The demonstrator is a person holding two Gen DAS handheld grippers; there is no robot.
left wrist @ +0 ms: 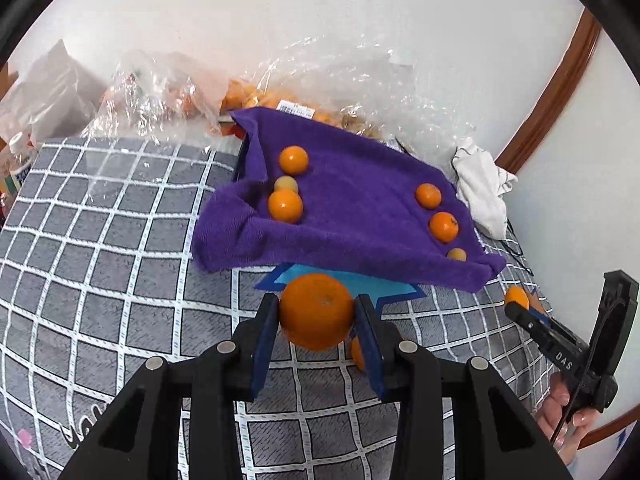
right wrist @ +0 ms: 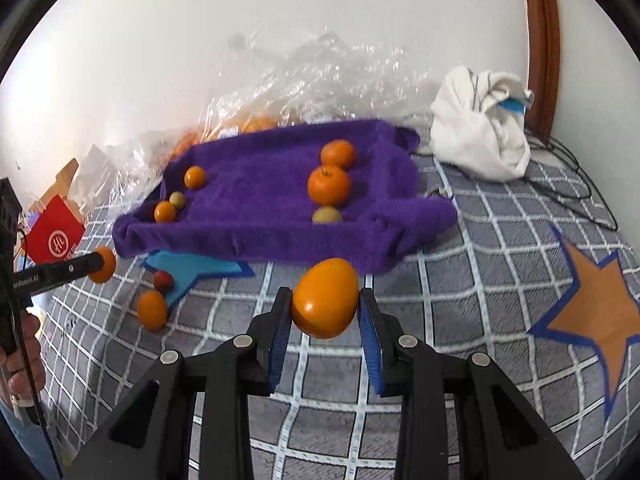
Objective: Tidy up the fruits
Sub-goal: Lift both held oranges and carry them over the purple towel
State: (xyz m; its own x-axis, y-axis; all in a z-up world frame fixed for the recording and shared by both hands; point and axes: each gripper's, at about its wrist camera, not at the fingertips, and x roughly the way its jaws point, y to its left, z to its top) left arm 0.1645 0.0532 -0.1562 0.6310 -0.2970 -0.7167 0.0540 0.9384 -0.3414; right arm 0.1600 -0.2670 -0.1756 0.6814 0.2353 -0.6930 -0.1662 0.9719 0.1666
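Observation:
My left gripper (left wrist: 317, 303) is shut on a large orange (left wrist: 316, 318), held just above the checked bedspread (left wrist: 120, 240). A purple towel (left wrist: 360, 208) lies ahead. It carries three fruits at its left end (left wrist: 285, 205) and three at its right end (left wrist: 443, 226). My right gripper (right wrist: 325, 294) is shut on another orange (right wrist: 326, 300) in front of the towel (right wrist: 272, 200). From the right wrist view, the left gripper (right wrist: 100, 265) appears at the left with its orange (right wrist: 105, 268). An orange (right wrist: 152, 309) and a small red fruit (right wrist: 163, 280) lie loose on the bedspread.
Clear plastic bags (left wrist: 280, 92) with more fruit are piled against the wall behind the towel. A white cloth bag (right wrist: 480, 128) and black cables (right wrist: 568, 184) lie at the back right. A red box (right wrist: 54, 236) sits at the far left. A hand (left wrist: 560, 412) grips the right tool.

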